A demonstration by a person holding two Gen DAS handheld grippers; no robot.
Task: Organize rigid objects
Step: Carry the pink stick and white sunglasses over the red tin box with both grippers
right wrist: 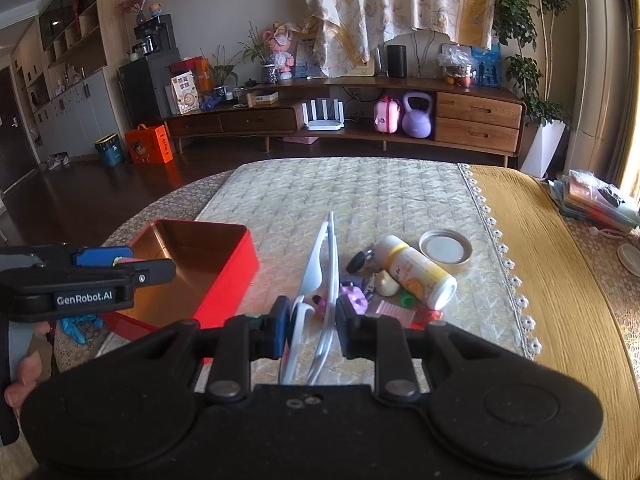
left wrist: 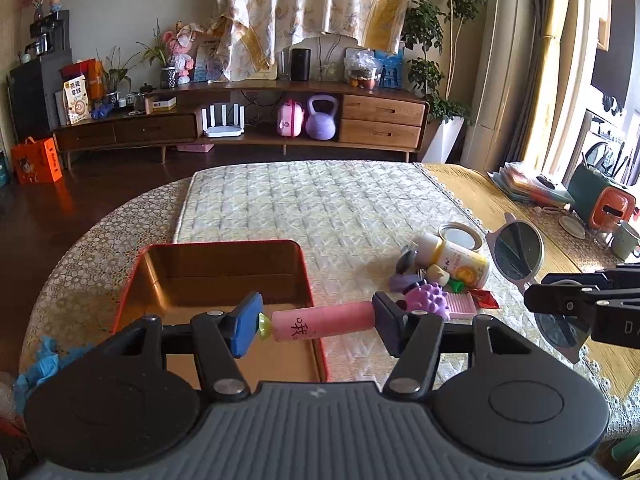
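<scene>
At the far left, a red box (left wrist: pixel 224 276) with a coppery inside is set open-topped on the quilted table cover (left wrist: pixel 320 204), and nothing can be seen on the part of its floor that shows; it is judged to be the place where the loose things are meant to be gathered. Just above its near right corner, a pink tube (left wrist: pixel 324 320) with a small green cap is carried crosswise by the left gripper (left wrist: pixel 316 320). The tube is clamped end to end between the blue pad and the dark pad, which is presumably why the jaws stand fairly wide: the grip is taken along the length, so the tube cannot roll out. From there it is well placed to be let down into the box.

Further right, the remaining clutter is left in a heap on the cover: a white bottle (left wrist: pixel 456 258) lying on its side, a round lid (left wrist: pixel 460 236) behind it, a purple knobbly toy (left wrist: pixel 430 298), a small pink comb (left wrist: pixel 460 306) and some smaller bits that cannot be told apart. These are judged as still to be sorted.

At the right, a pair of sunglasses (right wrist: pixel 316 280) is held by the right gripper (right wrist: pixel 310 330), whose jaws are drawn nearly together on the thin frame near the lenses. The arms are pointed away from the gripper, over the heap, so that the frame is kept clear of the other things.
</scene>
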